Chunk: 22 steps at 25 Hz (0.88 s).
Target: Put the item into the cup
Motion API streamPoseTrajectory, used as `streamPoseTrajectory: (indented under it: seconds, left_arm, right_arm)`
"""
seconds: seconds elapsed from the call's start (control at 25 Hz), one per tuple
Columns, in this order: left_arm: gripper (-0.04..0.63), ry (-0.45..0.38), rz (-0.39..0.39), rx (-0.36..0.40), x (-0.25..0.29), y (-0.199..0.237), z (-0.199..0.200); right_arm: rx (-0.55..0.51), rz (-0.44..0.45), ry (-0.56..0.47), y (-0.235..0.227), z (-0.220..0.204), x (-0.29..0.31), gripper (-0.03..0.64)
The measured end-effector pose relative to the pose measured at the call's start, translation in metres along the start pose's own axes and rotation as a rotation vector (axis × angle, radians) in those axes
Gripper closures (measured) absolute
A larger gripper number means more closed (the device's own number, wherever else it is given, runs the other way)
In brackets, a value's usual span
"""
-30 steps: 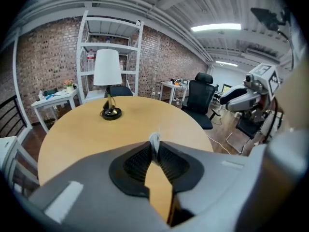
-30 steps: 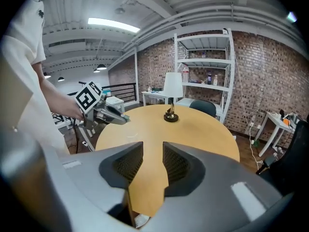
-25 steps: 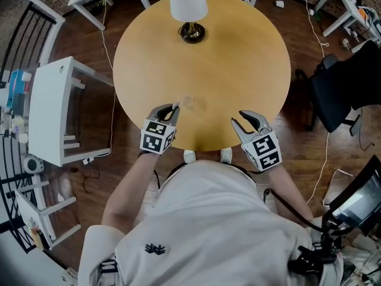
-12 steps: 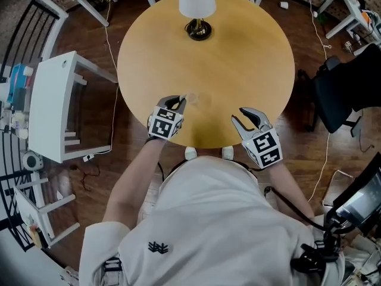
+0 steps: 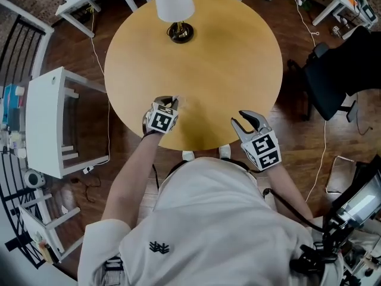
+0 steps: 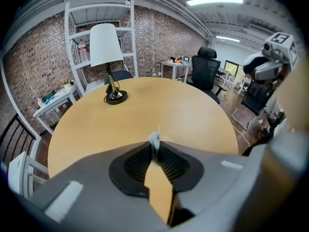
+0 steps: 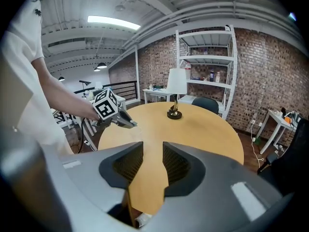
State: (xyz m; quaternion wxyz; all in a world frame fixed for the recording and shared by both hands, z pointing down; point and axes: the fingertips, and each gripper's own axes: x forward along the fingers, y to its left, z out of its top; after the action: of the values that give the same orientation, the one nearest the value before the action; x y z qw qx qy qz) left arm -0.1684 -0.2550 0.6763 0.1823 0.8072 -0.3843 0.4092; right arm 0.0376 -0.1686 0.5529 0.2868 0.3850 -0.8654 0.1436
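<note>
Carries small whitish item pinched in left gripper, now nearer white-shaded table lamp: delivery underway; keeps right gripper wide, empty.

Round wooden surface, pale yellow-brown, set on a dark plank floor. A table lamp with a white shade and a dark round base stands upright near the far edge of the surface. To the left is a white piece of furniture, perhaps a small side table seen from above. To the right, well apart from the surface, is a black office chair. A thin white cable trails over the floor near it. Behind the lamp, a white shelving unit stands against a brick wall. A black railing runs at far left.
</note>
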Motion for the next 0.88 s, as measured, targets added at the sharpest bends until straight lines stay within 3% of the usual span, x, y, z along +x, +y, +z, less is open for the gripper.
streamPoseTrajectory:
  seconds: [0.12,0.28,0.56,0.88]
  left_arm:
    - [0.558,0.027,0.007,0.042,0.011,0.0,-0.001]
    - [0.479,0.052,0.008,0.068,0.017,-0.001,-0.004]
    - [0.468,0.052,0.01,0.049,0.015,-0.003,-0.004]
    - [0.468,-0.014,0.052,0.007,-0.009,-0.012,0.006]
  right_arm:
    - [0.011,-0.015,-0.001,-0.008,-0.004,-0.005,0.486]
    - [0.023,-0.026,0.001,-0.015,-0.008,-0.008,0.486]
    - [0.023,-0.012,-0.005,-0.021,-0.007,-0.007,0.488]
    - [-0.006,0.046,-0.017,-0.023,-0.004,-0.002,0.488]
